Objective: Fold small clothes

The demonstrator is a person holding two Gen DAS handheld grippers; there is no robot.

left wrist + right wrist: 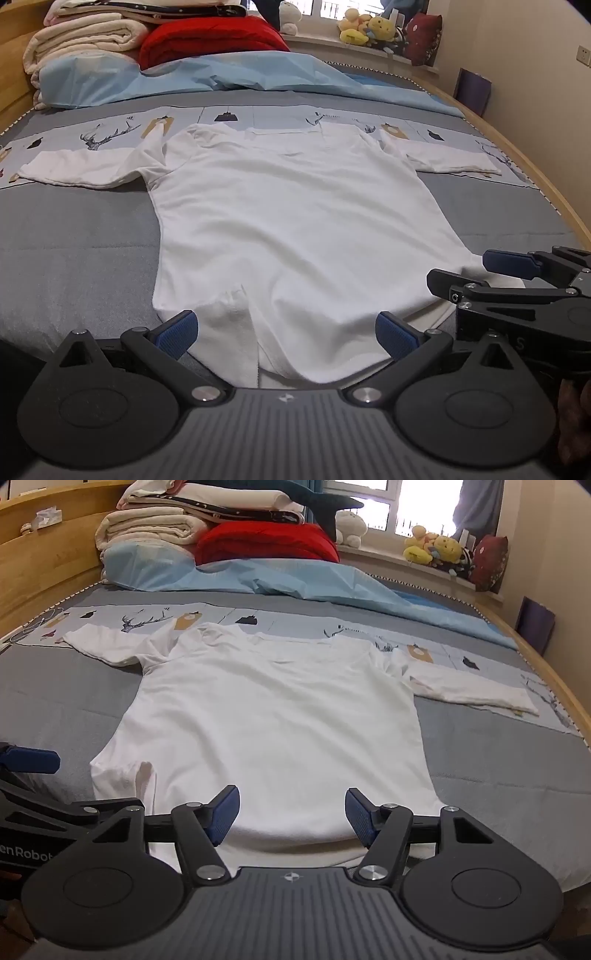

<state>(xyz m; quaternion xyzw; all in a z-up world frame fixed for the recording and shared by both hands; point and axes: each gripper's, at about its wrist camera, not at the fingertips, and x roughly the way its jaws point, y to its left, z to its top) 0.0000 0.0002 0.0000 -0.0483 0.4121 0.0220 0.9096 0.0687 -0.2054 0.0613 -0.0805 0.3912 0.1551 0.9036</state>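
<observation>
The white shirt (295, 221) lies flat and face up on the grey bed cover (74, 240), in the middle of the bed, with its hem at the near edge and both sleeves spread out toward the side edges. You are at the start of the first fold, I judge: nothing is folded yet. Your left gripper (286, 334) stands with its jaws wide apart over the hem, grasping nothing, and your right gripper (291, 818) is also released, with the hem cloth between its pads (360, 819) but not pinched (as far as I can see). The next move calls for you to lower both grippers, close them on the hem, and lift it evenly toward the collar.
</observation>
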